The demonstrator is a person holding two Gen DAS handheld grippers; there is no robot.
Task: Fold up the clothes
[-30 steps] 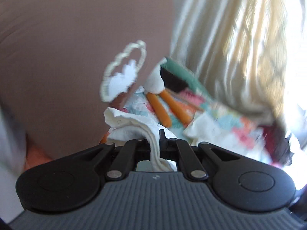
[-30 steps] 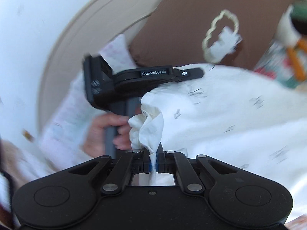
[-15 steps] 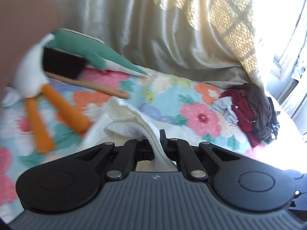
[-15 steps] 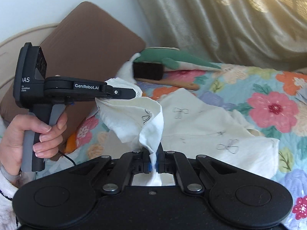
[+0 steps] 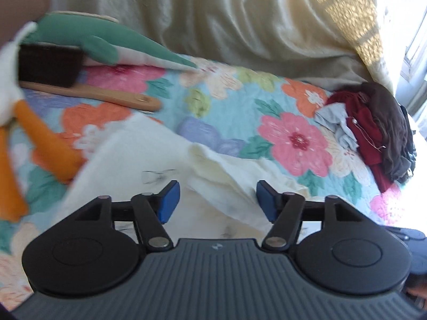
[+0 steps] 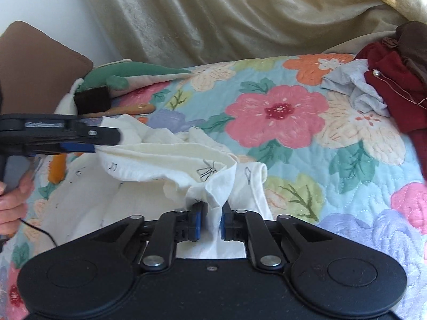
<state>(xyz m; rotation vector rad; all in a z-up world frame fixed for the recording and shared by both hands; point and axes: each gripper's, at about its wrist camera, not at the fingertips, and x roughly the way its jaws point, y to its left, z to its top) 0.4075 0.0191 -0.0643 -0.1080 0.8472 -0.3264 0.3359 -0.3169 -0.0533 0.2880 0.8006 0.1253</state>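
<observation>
A floral quilt fills the middle of both views, with a pale curtain across the top. At the upper right of the right wrist view lies a heap of dark red and brown clothes; at the left, a green stuffed toy, a wooden-handled brush and a brown cushion. The cream garment, printed with small bows, lies rumpled at lower centre. The left gripper has its blue pads wide apart above the cloth, holding nothing. The right gripper has its pads narrowly apart with a fold of the garment bunched between them.
</observation>
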